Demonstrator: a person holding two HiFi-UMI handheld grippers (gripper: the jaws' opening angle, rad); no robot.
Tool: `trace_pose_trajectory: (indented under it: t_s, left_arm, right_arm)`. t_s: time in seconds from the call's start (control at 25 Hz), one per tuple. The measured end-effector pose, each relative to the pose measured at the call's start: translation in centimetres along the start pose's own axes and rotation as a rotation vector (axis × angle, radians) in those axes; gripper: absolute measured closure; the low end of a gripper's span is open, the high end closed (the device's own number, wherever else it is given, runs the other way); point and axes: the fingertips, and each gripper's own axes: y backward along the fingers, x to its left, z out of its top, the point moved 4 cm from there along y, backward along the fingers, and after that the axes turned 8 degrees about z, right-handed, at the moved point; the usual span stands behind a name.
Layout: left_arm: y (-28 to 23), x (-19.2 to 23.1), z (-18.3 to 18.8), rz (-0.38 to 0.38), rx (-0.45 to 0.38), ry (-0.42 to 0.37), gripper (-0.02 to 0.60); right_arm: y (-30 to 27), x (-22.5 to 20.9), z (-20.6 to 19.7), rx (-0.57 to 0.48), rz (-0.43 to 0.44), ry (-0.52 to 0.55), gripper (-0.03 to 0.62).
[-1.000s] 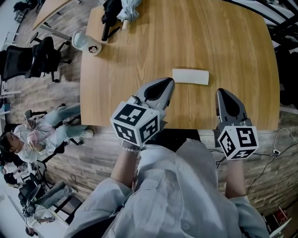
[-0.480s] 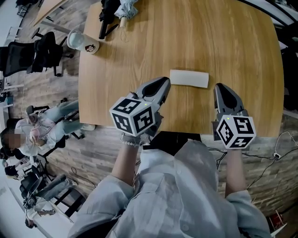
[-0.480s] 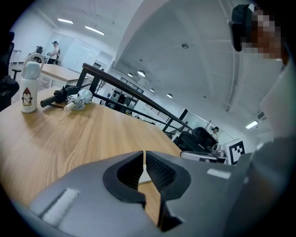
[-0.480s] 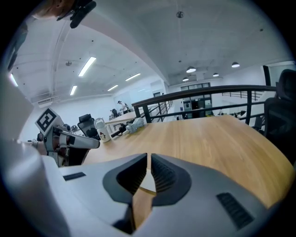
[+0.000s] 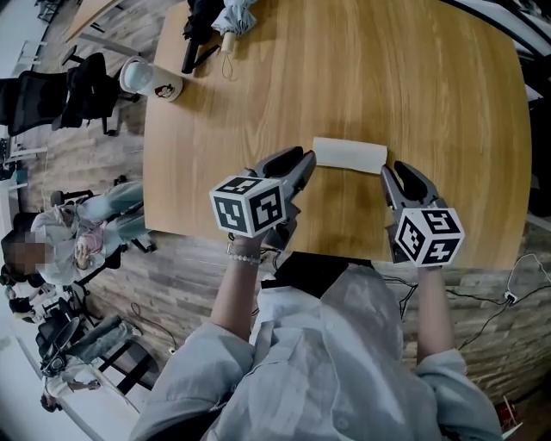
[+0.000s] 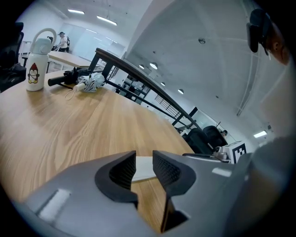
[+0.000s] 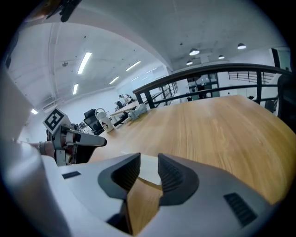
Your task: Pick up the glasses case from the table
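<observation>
The glasses case (image 5: 349,155) is a flat white oblong lying on the wooden table (image 5: 387,77). My left gripper (image 5: 303,160) is at the case's left end, just short of it, with its jaws a narrow gap apart and nothing gripped. In the left gripper view the case (image 6: 143,170) shows just beyond the left gripper (image 6: 144,157). My right gripper (image 5: 394,172) is by the case's right end. Its jaws have just been opening and nothing lies between them. The right gripper view shows the case (image 7: 150,170) just past the right gripper (image 7: 149,159), with the left gripper (image 7: 78,139) off to the side.
A white bottle with a penguin print (image 5: 155,79) stands at the table's far left corner beside a folded umbrella (image 5: 234,15) and a black object (image 5: 196,39). Office chairs (image 5: 82,99) and a seated person (image 5: 82,241) are left of the table. The table's near edge runs under my wrists.
Both grippers have come down and forward to the two ends of the case. The right gripper's jaws, shut before, now stand parted.
</observation>
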Motion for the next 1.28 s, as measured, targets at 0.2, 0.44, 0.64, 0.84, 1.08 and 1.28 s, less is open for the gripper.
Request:
trace_pose_trajectory:
  t_s: [0.2, 0.44, 0.64, 0.84, 1.08, 1.28]
  left_arm:
    - [-1.9, 1.1, -1.4, 0.04, 0.06, -0.011, 0.485]
    - [-4.0, 2.2, -2.7, 0.066, 0.114, -0.01, 0.48]
    - [-5.0, 2.7, -3.8, 0.074, 0.155, 0.007, 0.48]
    - [-5.5, 3.0, -4.0, 0.055, 0.158, 0.056, 0.479]
    - [-5.7, 3.4, -4.2, -0.002, 0.169, 0.142, 0.48]
    - [-6.0, 3.0, -4.1, -0.043, 0.171, 0.193, 0.482]
  right_arm:
    - [-1.4, -1.4, -1.6, 0.051, 0.03, -0.079, 0.465]
    - [-2.9, -2.8, -3.1, 0.091, 0.05, -0.153, 0.456]
    - [-3.8, -3.4, -3.8, 0.104, 0.072, -0.2, 0.456]
    - [-4.5, -3.7, -4.0, 0.12, 0.088, -0.211, 0.456]
    - [-5.1, -3.7, -4.2, 0.139, 0.103, -0.237, 0.456]
    - [-5.1, -3.8, -4.3, 0.138, 0.114, -0.287, 0.457]
